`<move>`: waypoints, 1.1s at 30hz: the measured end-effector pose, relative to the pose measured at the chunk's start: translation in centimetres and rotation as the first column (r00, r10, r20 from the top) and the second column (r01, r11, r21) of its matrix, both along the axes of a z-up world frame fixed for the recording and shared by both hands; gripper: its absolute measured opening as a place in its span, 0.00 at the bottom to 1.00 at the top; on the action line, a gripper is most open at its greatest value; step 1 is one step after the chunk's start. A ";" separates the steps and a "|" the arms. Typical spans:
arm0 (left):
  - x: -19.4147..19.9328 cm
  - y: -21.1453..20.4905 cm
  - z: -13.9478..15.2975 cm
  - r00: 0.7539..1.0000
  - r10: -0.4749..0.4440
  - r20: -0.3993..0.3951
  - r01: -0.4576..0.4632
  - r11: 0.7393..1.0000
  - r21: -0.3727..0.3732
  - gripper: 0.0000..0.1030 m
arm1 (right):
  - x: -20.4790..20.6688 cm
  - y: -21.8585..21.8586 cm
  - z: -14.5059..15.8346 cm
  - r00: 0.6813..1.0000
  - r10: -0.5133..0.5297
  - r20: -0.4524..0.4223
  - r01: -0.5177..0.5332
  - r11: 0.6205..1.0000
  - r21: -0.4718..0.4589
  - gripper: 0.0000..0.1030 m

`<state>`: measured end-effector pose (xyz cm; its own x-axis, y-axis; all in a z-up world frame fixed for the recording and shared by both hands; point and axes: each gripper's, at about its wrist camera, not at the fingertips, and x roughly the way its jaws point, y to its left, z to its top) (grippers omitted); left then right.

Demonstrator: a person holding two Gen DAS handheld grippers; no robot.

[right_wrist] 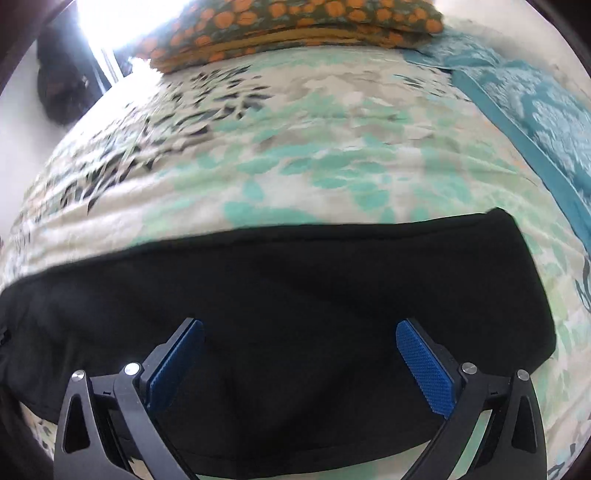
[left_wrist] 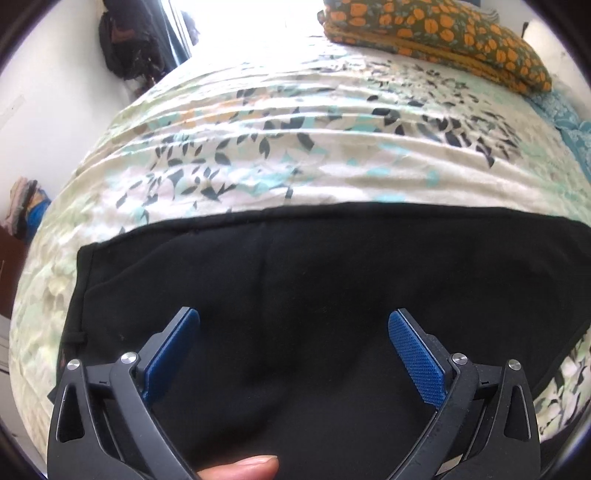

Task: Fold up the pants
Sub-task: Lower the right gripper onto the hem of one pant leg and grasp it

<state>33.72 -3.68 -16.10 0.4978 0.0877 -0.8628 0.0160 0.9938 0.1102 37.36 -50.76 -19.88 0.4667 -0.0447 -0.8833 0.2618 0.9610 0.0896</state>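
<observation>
Black pants (left_wrist: pixel 314 288) lie flat on a leaf-patterned bedspread (left_wrist: pixel 295 147), folded into a wide dark slab. My left gripper (left_wrist: pixel 293 321) hovers over the left part of the pants, open, with nothing between its blue pads (left_wrist: pixel 415 360). A fingertip (left_wrist: pixel 240 469) shows at the bottom edge. In the right wrist view the same pants (right_wrist: pixel 295 288) stretch across the frame, ending in a squared right end (right_wrist: pixel 532 295). My right gripper (right_wrist: pixel 299 330) stands open above them, its blue pads (right_wrist: pixel 424 367) clear of the cloth.
An orange-flowered pillow (left_wrist: pixel 436 33) lies at the head of the bed, also in the right wrist view as the pillow (right_wrist: pixel 288 26). A teal patterned blanket (right_wrist: pixel 535 118) runs along the right side. Dark bags (left_wrist: pixel 129 40) hang by the bright window at far left.
</observation>
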 end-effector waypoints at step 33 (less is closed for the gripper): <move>0.6 -5.8 -5.3 0.992 -0.088 0.085 0.094 0.994 -0.062 1.00 | 4.8 -13.3 0.1 0.985 -0.159 -0.075 0.163 0.985 0.061 1.00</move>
<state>34.30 -9.51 -21.35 0.5703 -0.0171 -0.8212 0.1005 0.9937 0.0491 42.20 -64.10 -19.77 0.3959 -0.0538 -0.9167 0.4202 0.8982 0.1288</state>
